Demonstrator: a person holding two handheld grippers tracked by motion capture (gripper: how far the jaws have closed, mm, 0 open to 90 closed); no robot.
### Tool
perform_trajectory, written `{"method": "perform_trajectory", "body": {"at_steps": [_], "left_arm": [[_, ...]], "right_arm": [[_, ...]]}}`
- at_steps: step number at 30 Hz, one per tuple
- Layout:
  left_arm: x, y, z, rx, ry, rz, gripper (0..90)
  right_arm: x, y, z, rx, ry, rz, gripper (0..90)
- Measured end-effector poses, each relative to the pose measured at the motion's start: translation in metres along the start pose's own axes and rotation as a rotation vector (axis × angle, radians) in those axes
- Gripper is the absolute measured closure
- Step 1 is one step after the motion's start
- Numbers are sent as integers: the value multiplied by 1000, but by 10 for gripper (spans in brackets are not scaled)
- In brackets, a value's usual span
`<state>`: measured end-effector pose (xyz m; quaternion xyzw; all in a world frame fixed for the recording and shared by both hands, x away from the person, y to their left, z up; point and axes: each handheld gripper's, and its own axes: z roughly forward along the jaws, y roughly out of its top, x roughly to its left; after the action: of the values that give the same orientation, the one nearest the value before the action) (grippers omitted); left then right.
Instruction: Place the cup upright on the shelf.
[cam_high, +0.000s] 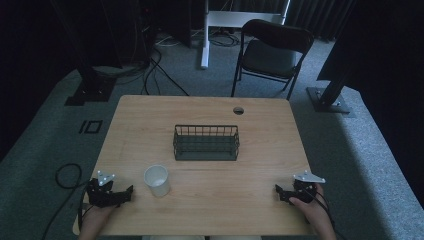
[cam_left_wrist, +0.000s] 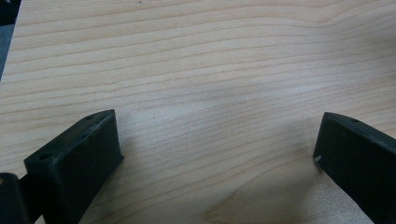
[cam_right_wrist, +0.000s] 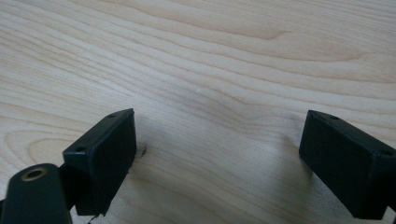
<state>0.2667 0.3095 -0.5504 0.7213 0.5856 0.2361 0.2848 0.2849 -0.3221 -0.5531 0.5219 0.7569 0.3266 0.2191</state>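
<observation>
Left tool rests low on the wooden counter at about 8 o'clock, held by the person's left hand. Its jaws stand spread wide; the left gripper view confirms bare wood grain between them, nothing gripped.

Right tool sits at about 4 o'clock near the counter's front right edge, held by the right hand. Its jaws are likewise spread apart, with bare counter between them in the right gripper view.

White cup stands upright, mouth up, at about 7 o'clock, just beside the left tool's tips and not touching them. It is well apart from the right tool.

Dark wire basket sits at the counter's centre, at 1 o'clock from the cup, apart from it. Its contents cannot be made out.
</observation>
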Motion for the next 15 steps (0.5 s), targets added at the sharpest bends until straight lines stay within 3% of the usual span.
{"method": "perform_trajectory", "body": {"at_steps": [15], "left_arm": [[0, 0, 0, 0, 0, 0, 8]], "right_arm": [[1, 0, 0, 0, -14, 17, 108]]}}
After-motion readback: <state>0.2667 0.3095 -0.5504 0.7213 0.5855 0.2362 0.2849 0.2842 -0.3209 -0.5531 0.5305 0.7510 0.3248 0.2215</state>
